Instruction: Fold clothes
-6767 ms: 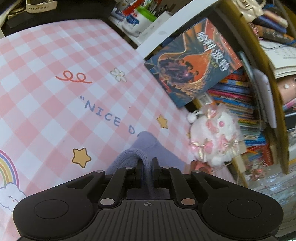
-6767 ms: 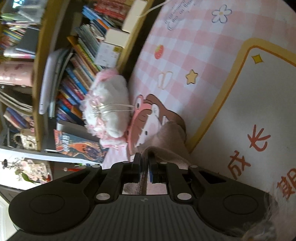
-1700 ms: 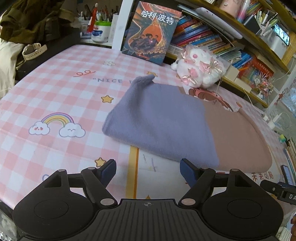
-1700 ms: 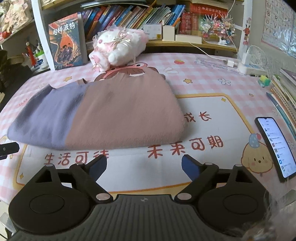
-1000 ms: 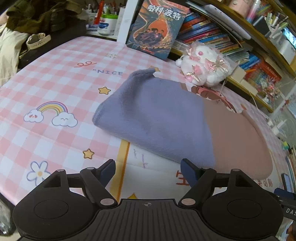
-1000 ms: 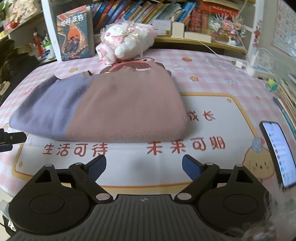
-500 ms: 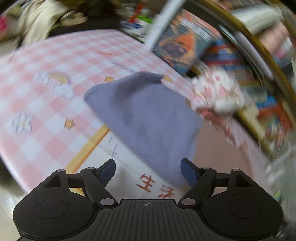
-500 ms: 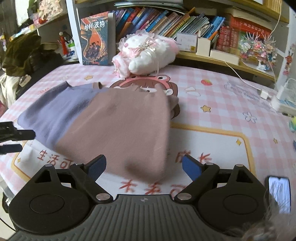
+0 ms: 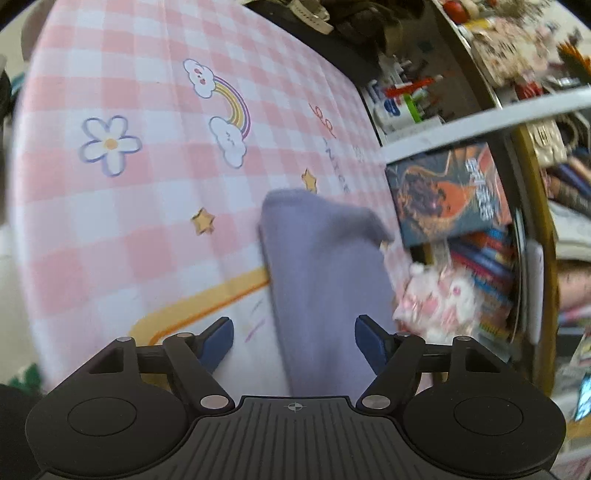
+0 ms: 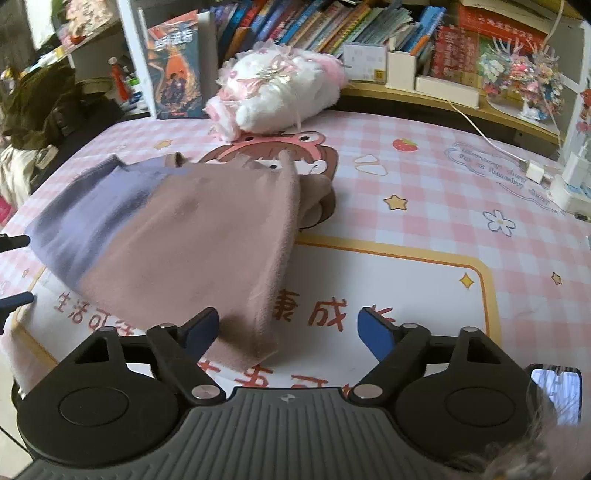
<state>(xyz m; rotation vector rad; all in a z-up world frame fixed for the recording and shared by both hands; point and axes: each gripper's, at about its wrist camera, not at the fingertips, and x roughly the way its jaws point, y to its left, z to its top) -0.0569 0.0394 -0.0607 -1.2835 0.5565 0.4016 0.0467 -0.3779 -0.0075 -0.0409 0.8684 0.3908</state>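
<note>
A folded garment lies flat on the pink checked desk mat. Its lavender part (image 9: 325,280) fills the left wrist view, and its dusty pink part (image 10: 207,243) with a lavender left end (image 10: 85,214) shows in the right wrist view. My left gripper (image 9: 294,338) is open and empty, its jaws over the garment's near lavender edge. My right gripper (image 10: 288,326) is open and empty, just above the garment's near right corner. The tips of the left gripper's fingers (image 10: 13,301) show at the left edge of the right wrist view.
A white and pink plush toy (image 10: 273,92) sits behind the garment. A book with an orange cover (image 9: 450,192) leans on the shelf of books (image 10: 332,26). A phone (image 10: 554,391) lies at the near right. A charger and cable (image 10: 539,170) lie at the far right.
Both grippers have come closer to the garment and stayed open. The left wrist view has rolled and swung toward the lavender end. The right gripper has moved left to the near right corner.
</note>
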